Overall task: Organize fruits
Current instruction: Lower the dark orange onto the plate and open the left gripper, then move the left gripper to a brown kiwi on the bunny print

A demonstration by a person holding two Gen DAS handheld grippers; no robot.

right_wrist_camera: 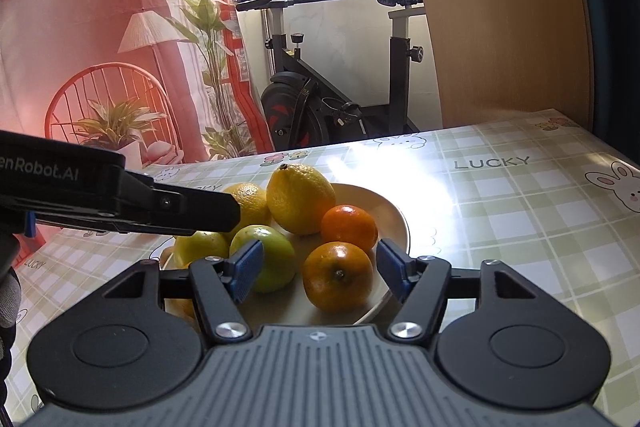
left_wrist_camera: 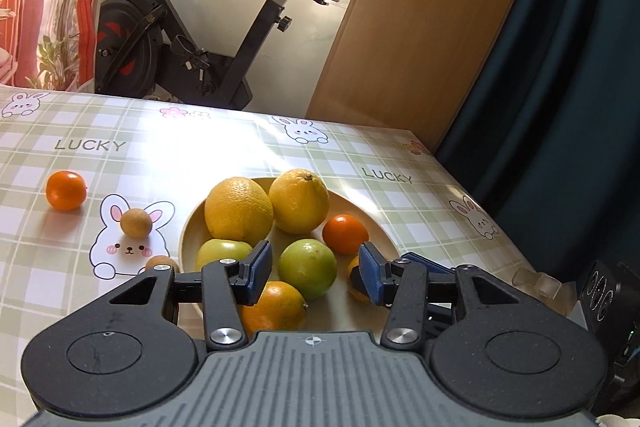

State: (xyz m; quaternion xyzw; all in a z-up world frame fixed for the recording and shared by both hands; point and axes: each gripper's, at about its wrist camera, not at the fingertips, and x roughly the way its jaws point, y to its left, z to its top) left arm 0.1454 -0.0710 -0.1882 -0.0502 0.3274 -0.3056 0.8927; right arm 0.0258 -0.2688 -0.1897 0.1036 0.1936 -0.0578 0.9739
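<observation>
While most fruit already sits in the plate point(left_wrist_camera: 188, 227), a tangerine point(left_wrist_camera: 66, 190) and two small brown fruits point(left_wrist_camera: 136, 222) remain on the bench point(left_wrist_camera: 400, 163); both the left hand-held gripper point(left_wrist_camera: 314, 267) and right hand-held gripper point(right_wrist_camera: 320, 269) are spread, holding nothing.

Each gripper is being shown as black linkage arms with silver screws, two round black discs and a ribbed grey housing. Blue ribbed pads are being carried on the left gripper point(left_wrist_camera: 316, 269) and the right gripper point(right_wrist_camera: 318, 269). White lettering is being displayed on the left gripper's black side.
</observation>
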